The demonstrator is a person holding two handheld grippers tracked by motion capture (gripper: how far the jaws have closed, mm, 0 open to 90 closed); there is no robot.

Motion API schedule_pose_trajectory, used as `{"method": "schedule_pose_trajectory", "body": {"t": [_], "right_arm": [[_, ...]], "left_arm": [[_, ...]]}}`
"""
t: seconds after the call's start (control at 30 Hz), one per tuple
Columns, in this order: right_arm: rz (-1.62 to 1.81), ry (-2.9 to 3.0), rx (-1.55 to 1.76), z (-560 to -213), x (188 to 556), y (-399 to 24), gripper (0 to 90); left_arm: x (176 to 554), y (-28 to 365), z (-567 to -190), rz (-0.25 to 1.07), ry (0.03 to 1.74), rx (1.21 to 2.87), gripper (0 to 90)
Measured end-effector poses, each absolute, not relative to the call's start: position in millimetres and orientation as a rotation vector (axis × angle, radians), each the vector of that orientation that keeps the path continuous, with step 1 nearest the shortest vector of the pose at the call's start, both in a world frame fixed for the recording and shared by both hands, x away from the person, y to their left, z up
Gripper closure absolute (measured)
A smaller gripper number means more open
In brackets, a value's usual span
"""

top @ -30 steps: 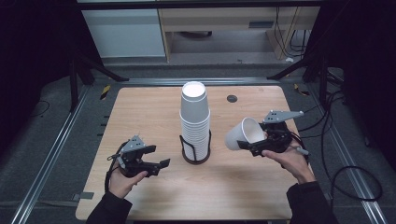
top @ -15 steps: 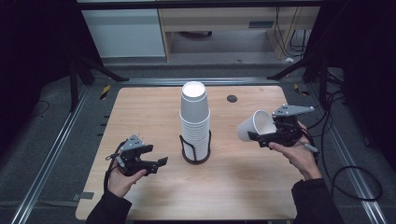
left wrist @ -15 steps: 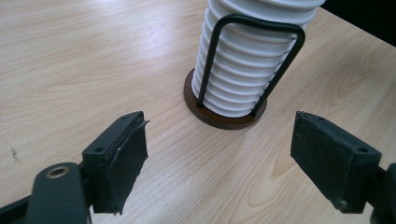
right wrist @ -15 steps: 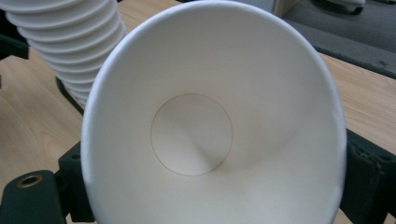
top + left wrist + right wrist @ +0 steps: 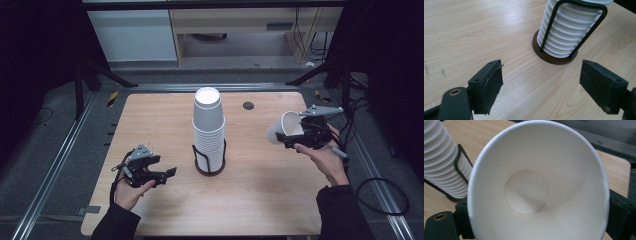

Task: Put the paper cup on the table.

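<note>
Surface: a pale wooden table [image 5: 165, 125] with rounded corners, a small black round disc [image 5: 248, 105] at one o'clock.
Room: dark floor, metal rails either side, pale cabinets beyond the far edge.
Hard to see: the right gripper [image 5: 300, 137] has its jaw tips hidden behind the cup.
Containers: a tall stack of white paper cups [image 5: 209, 127] stands upside down in a black wire holder [image 5: 210, 161] at table centre.
Held cup: a single white paper cup [image 5: 282, 129], empty, on its side at three o'clock, clamped by the right gripper.
Left gripper [image 5: 165, 173]: at eight o'clock, jaws apart, nothing between.
</note>
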State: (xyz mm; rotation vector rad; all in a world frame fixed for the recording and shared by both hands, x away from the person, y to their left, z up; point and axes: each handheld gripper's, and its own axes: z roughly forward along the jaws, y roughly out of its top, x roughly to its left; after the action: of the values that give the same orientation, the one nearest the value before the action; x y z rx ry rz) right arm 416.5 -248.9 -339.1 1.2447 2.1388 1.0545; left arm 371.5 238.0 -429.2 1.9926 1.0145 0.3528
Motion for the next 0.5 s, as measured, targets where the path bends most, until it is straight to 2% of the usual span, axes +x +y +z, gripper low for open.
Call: {"method": "schedule_pose_trajectory", "body": {"t": [0.5], "right_arm": [[0.886, 2.126, 1.334, -346.0, 435.1, -256.3, 10.1]], "left_arm": [[377.1, 242.3, -437.6, 0.348, 1.055, 2.016, 17.5]]}}
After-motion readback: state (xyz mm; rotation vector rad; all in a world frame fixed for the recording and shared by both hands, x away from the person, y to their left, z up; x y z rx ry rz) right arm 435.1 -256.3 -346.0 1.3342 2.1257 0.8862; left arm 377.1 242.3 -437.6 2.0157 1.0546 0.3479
